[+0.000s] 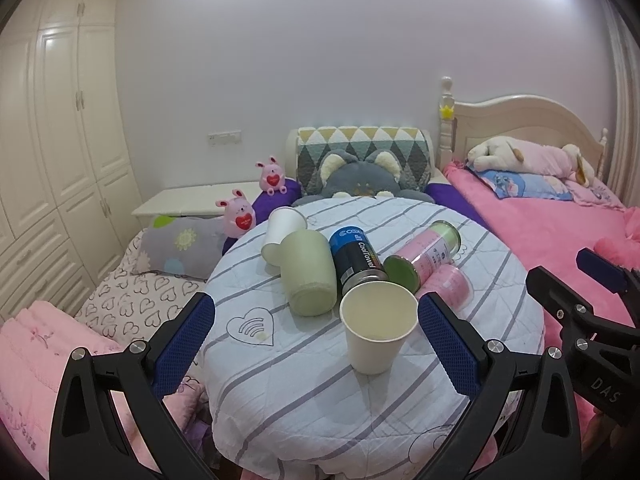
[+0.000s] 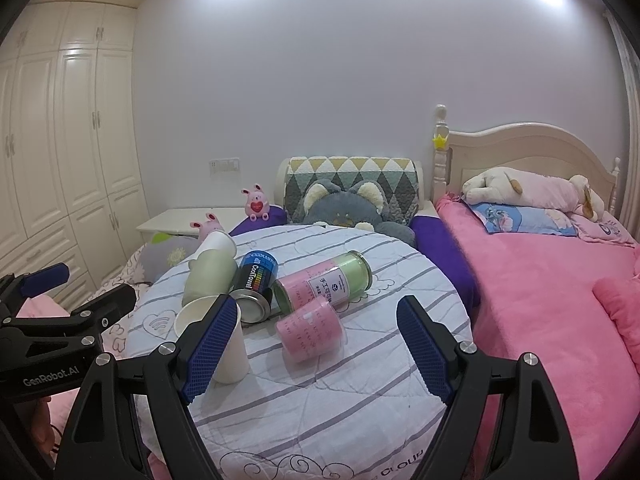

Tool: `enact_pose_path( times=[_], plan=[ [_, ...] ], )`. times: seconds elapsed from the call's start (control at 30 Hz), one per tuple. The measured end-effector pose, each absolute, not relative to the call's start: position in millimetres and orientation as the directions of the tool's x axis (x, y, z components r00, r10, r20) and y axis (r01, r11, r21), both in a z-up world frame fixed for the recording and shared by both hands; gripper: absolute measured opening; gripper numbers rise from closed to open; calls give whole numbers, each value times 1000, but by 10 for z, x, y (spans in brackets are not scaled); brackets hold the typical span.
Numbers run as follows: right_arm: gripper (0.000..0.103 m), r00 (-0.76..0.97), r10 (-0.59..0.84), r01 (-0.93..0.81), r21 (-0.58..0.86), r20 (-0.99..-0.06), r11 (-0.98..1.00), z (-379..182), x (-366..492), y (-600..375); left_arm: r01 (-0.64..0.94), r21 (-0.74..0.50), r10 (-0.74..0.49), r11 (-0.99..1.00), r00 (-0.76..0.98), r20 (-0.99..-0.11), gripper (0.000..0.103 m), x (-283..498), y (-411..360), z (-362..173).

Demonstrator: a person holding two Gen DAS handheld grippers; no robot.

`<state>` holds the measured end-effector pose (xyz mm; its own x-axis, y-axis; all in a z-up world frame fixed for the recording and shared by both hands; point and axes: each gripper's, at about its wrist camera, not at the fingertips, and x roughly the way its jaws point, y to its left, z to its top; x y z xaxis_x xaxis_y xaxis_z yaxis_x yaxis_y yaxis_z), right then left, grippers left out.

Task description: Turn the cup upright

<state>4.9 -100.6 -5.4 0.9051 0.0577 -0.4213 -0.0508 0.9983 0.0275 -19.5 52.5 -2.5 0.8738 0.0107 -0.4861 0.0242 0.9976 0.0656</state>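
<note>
A white paper cup (image 1: 376,326) stands upright, mouth up, on the round striped table (image 1: 304,380); it also shows in the right wrist view (image 2: 224,344). My left gripper (image 1: 316,340) is open, its pads either side of the cup without touching it. My right gripper (image 2: 316,352) is open and empty, held above the table before a pink cup (image 2: 310,332) that lies on its side. A second white paper cup (image 1: 284,226) lies on its side at the far left of the table.
A pale green cup (image 1: 308,270), a blue-black can (image 1: 354,256), a pink-green canister (image 1: 424,254) and the pink cup (image 1: 450,284) lie on their sides mid-table. Pink bed (image 2: 540,300) at right, plush toys (image 1: 360,176) behind, wardrobe (image 1: 60,120) at left.
</note>
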Motion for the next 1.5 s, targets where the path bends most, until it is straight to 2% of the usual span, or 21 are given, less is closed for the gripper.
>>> enact_pose_path(
  times=[1.5],
  plan=[
    [83, 893, 55, -46, 30, -447, 998, -101, 100, -1028, 24, 74, 16, 997, 868, -496, 103, -122, 513, -86]
  ],
)
